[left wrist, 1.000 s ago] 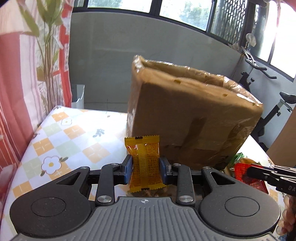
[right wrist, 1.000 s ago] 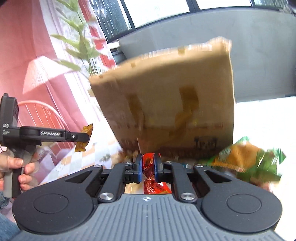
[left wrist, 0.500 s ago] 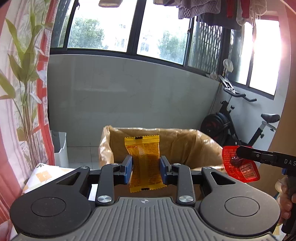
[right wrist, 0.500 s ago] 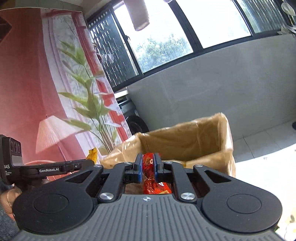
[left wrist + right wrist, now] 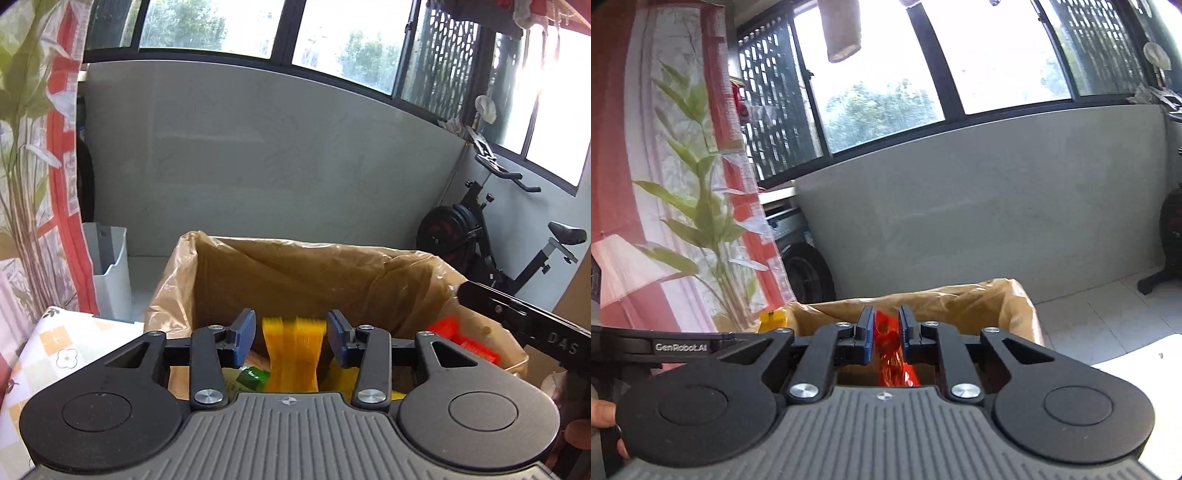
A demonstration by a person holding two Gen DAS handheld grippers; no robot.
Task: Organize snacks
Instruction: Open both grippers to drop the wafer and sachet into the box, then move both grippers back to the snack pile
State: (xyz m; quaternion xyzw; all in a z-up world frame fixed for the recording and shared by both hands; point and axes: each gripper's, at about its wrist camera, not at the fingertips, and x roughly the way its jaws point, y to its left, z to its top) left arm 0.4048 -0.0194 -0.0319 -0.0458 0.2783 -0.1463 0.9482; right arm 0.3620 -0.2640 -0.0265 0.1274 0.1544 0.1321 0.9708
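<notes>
Over the open brown cardboard box (image 5: 295, 254), my left gripper (image 5: 291, 338) has its jaws opening. A blurred yellow snack packet (image 5: 291, 354) hangs between the blue pads with a gap on each side, slipping down into the box. My right gripper (image 5: 886, 338) is opening too, above the same box (image 5: 997, 299). Its red snack packet (image 5: 888, 354) sits loose and blurred between the pads. In the left wrist view the red packet (image 5: 463, 341) streaks downward below the right gripper's fingers (image 5: 480, 299). Other packets, one of them green (image 5: 253, 376), lie inside the box.
The box stands on a table with a checked flower cloth (image 5: 55, 354). A white bin (image 5: 110, 273) stands behind it on the left, beside a red leaf-print curtain (image 5: 62, 147). An exercise bike (image 5: 498, 240) stands at the right. A hand (image 5: 602, 410) holds the left gripper.
Both grippers rose from beside the box to above its open top. Both then opened, and the yellow and red packets have come loose and are slipping down.
</notes>
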